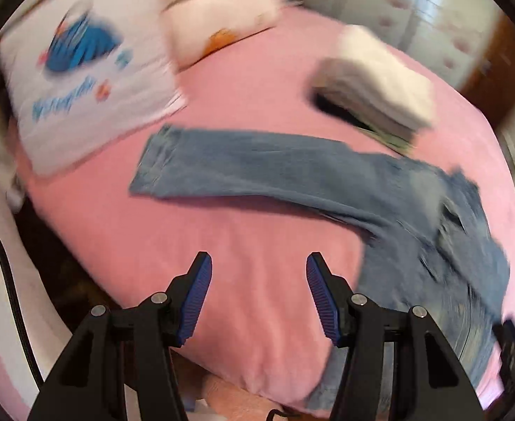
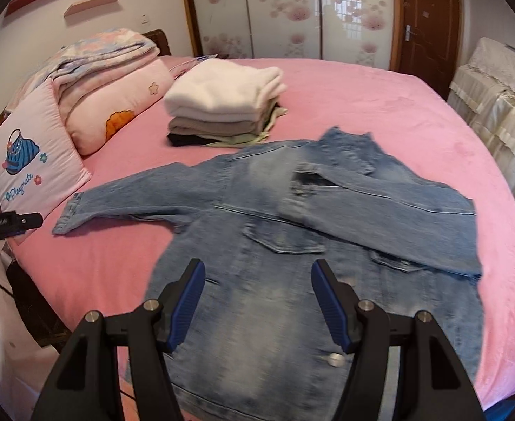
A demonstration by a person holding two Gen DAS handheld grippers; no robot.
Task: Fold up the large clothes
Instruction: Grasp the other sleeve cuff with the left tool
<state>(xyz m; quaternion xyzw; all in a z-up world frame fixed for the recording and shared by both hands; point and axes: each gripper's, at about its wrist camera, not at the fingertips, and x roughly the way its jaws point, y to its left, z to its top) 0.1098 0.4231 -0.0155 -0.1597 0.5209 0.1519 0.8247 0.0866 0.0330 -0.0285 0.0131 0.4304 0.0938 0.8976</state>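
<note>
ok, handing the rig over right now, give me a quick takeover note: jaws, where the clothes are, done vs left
Left gripper: jaws open, empty, over bare pink bedsheet near the bed's edge, short of the spread sleeve.
Right gripper: jaws open, empty, above the lower part of the denim jacket.
Jacket lies flat on the bed. One sleeve is already folded across the chest; the other sleeve is spread out toward the pillow.
Folded clothes stack sits behind the jacket.
Left: fold in the spread sleeve, fold the body, probably add it to the stack.

Denim jacket [image 1: 327, 182] sleeve beyond wide-spread left gripper [image 1: 259, 263].
</note>
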